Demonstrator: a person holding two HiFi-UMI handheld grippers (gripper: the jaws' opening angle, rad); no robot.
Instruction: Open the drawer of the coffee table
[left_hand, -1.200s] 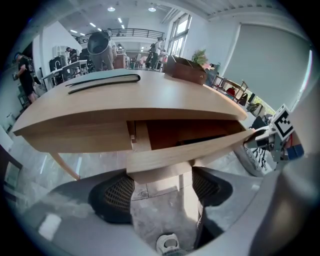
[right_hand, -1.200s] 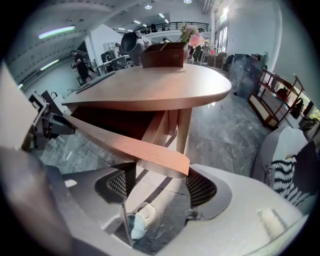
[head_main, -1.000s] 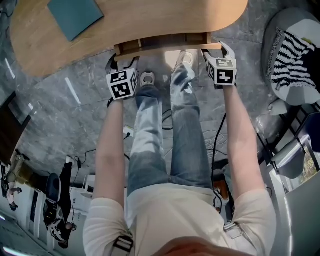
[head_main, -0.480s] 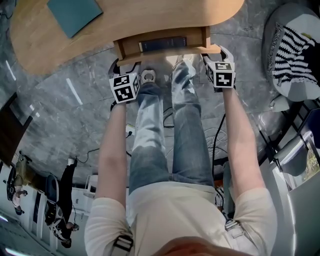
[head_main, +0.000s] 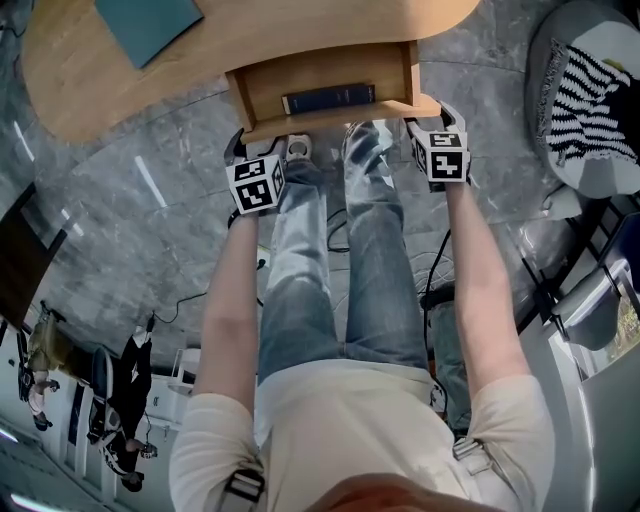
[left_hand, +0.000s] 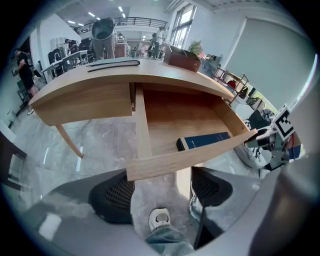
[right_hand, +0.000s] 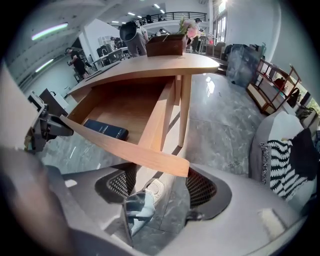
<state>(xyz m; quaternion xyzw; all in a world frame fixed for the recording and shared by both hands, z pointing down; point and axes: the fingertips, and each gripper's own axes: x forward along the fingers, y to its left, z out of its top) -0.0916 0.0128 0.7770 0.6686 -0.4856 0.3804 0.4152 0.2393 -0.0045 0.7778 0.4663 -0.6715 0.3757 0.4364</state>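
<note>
Marble floor (head_main: 150, 200); drawer front (head_main: 340, 117) at left hand-held gripper (head_main: 262, 143) and right hand-held gripper (head_main: 435, 119), jaws apart

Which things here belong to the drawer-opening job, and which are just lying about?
Job:
drawer
coffee table
left gripper, open at the drawer front
right gripper, open at the drawer front

Lying about:
blue book in the drawer
flat teal item on the tabletop
striped cloth

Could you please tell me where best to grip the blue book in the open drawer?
Probably across its narrow width, mid-length, coming down from above: the blue book lies flat on the floor of the drawer, just behind the front panel, which blocks a level approach.
</note>
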